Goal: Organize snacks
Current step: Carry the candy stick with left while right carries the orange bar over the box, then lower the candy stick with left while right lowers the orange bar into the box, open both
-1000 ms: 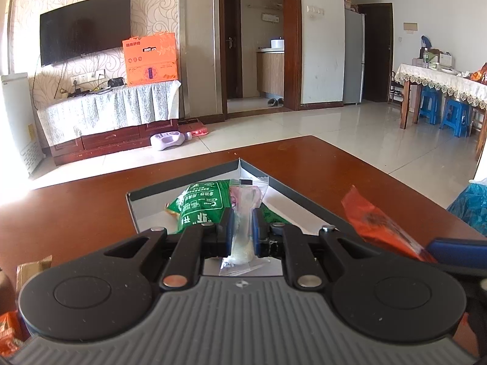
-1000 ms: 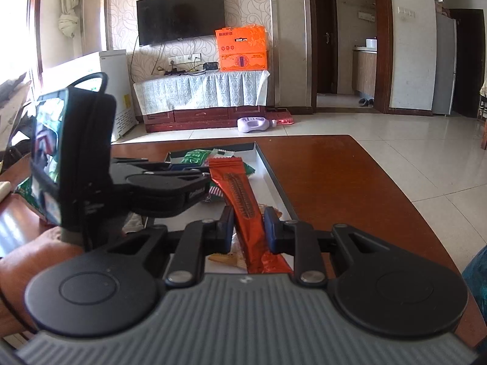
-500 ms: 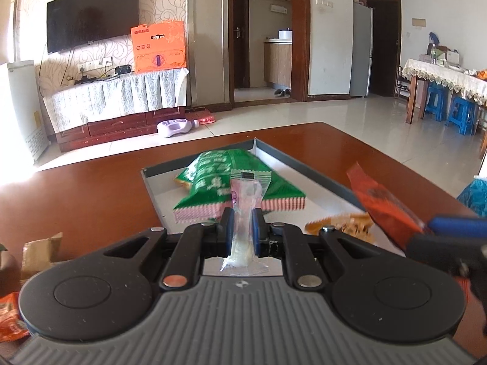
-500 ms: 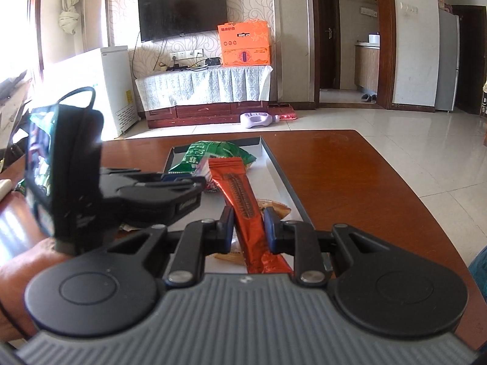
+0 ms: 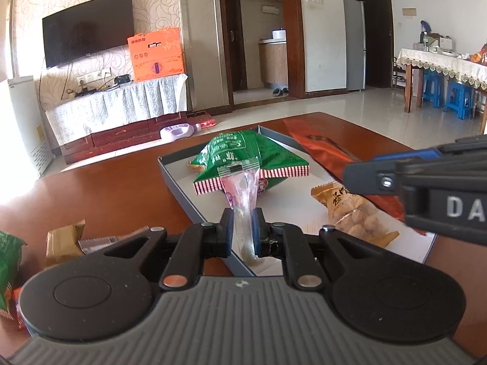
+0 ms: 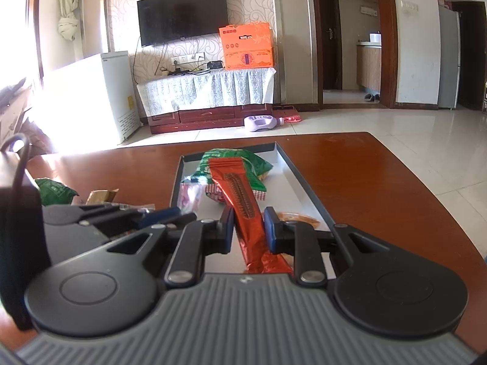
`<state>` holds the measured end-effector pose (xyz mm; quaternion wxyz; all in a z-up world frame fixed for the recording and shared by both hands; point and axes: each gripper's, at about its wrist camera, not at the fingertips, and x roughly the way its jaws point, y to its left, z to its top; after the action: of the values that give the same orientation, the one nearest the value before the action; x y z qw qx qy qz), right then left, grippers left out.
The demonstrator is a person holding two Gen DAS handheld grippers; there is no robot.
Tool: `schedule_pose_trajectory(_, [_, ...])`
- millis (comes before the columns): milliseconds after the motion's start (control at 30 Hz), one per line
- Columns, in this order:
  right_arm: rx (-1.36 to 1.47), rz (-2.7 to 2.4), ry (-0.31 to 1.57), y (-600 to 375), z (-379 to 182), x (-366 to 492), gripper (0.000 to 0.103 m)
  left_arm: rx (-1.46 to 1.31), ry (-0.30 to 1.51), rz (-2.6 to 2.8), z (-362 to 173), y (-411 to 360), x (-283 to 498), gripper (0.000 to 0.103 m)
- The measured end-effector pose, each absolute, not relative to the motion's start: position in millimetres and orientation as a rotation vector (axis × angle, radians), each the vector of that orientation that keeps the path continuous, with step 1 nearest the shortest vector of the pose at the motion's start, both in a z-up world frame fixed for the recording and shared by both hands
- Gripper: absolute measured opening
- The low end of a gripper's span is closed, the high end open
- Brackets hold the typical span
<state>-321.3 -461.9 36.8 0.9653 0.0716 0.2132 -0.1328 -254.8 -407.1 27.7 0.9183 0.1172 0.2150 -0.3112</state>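
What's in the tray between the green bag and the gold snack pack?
Bare tray floor separates the green bag from the gold snack pack; the left wrist view shows it.

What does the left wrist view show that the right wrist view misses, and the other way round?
Left only: the left gripper shut on a clear packet, a full view of the tan snack bag in the tray, and the dining table. Right only: the right gripper shut on the orange packet, and the white cabinet. Both: the tray, green bag, TV.
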Motion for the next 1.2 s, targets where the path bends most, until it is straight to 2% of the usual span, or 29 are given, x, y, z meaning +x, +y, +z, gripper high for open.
schedule_pose_trajectory(1200, [0.132,-0.258,0.494,-465.9,23.1,-297.7,0.025,0.236,0.479,-0.665,23.9,-410.5,-269.6,0.015])
